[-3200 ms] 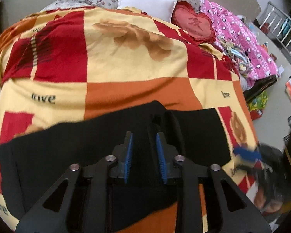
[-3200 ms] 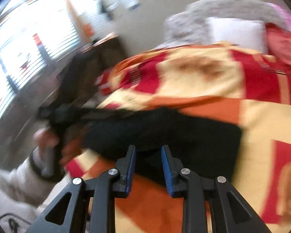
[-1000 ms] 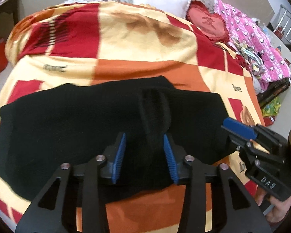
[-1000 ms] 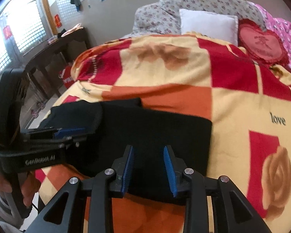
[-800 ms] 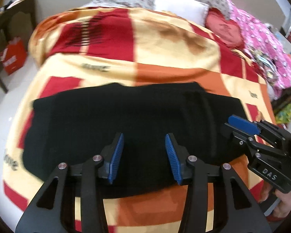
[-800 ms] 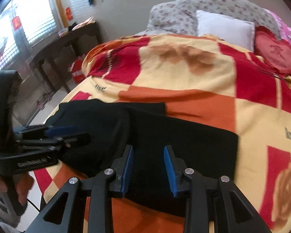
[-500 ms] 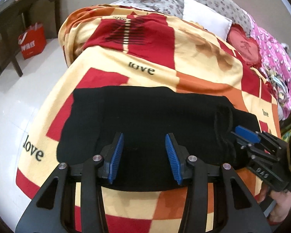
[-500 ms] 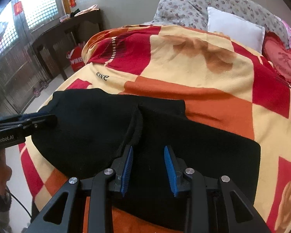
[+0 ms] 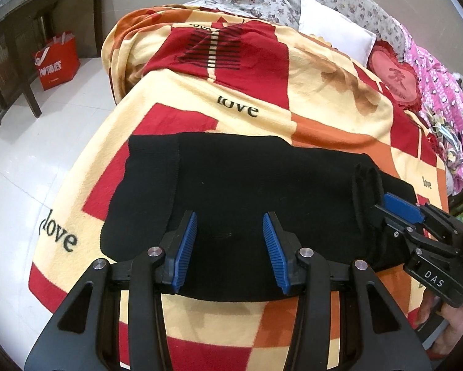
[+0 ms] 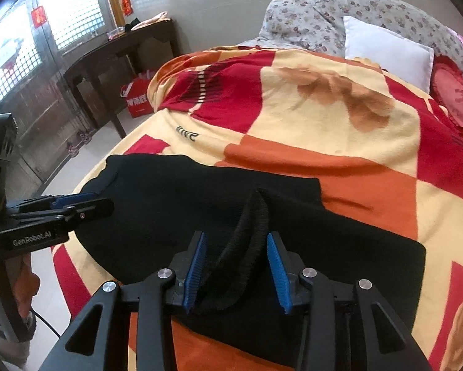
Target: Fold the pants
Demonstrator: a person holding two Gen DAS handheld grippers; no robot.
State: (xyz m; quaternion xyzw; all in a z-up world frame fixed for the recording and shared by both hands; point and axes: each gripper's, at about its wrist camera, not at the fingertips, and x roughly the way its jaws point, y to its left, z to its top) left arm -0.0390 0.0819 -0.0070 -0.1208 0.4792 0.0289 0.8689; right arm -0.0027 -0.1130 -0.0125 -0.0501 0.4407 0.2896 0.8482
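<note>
Bed (image 10: 339, 142) under a checked red, orange and cream blanket ahead of the tool, white pillow (image 10: 386, 52) and floral bedding (image 10: 308, 9) beyond, beige wall (image 10: 231, 3), dark side table (image 10: 120, 49) far left, red bag (image 9: 57, 65) beneath, bright latticed windows (image 10: 12, 49), pale tiled floor (image 9: 30, 142)

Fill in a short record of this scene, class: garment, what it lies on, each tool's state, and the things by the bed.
garment: black pants, spread flat, a raised ridge of cloth in them
surface: checked blanket on a bed
left tool: open, above the pants, nothing gripped
right tool: has just been opening, ridge between its pads, not pressed
bedhead: white pillow, red heart cushion
floor: red bag by a dark table
</note>
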